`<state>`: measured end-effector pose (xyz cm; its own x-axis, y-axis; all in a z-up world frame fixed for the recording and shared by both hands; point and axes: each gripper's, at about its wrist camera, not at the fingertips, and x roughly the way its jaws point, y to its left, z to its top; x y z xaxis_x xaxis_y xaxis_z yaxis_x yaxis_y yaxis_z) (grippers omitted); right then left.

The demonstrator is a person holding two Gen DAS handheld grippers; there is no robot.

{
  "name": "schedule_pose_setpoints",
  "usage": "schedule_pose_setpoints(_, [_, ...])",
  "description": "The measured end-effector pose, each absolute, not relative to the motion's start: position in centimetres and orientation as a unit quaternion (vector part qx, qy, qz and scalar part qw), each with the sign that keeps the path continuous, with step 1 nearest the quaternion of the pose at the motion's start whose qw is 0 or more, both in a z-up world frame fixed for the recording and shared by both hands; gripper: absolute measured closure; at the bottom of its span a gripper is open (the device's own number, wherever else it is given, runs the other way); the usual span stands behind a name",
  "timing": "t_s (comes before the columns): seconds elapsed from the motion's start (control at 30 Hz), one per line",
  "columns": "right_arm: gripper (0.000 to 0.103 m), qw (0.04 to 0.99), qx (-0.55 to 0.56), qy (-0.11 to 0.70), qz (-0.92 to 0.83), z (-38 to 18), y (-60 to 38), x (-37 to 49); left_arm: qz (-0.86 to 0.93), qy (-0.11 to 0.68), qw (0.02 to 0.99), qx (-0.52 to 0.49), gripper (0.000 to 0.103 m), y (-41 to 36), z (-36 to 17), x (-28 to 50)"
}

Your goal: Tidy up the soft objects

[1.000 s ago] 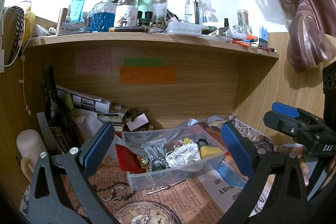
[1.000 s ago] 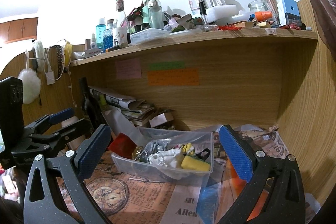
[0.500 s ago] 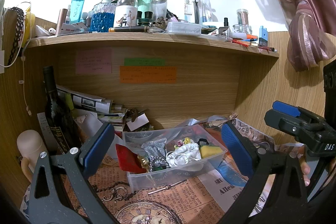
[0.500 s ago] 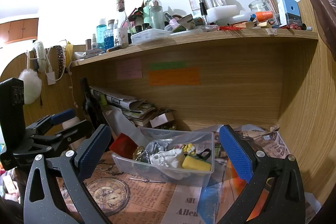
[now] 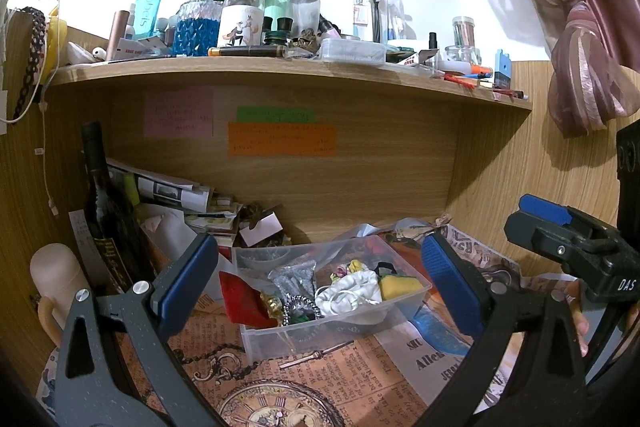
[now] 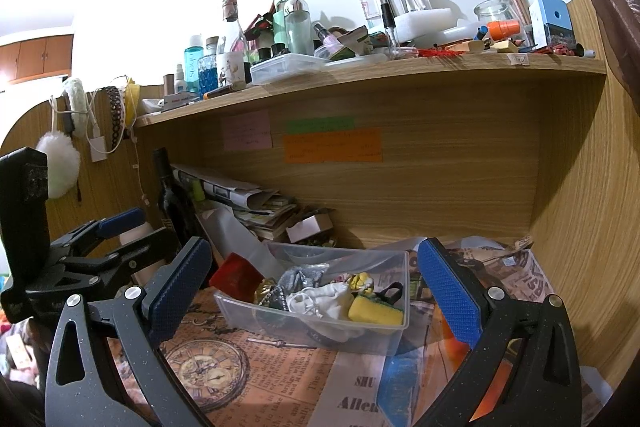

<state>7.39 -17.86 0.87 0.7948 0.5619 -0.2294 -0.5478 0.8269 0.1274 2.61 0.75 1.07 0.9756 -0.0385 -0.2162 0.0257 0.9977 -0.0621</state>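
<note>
Still nothing shifted since a second ago: my left gripper (image 5: 320,283) and right gripper (image 6: 314,293) both spread wide, holding nothing. Clear plastic bin (image 5: 332,331) sits ahead between my left jaws, same spot as before. Inside it: yellow sponge (image 5: 400,283) nearest right jaw, white cloth bundle (image 5: 352,293) mid-gap, red cloth (image 5: 240,297) nearest left jaw (hanging over bin rim). Bin rests on newspaper-print paper (image 5: 320,387), no jaw touching it.
</note>
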Motion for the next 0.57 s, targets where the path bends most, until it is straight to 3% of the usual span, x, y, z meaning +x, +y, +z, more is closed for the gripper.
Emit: schedule_pose_setpoints(0.57, [0.000, 0.943, 0.027, 0.139, 0.301, 0.40, -17.99, 7.90, -0.022, 0.108, 0.994, -0.024, 0.000, 0.28, 1.13, 2.48])
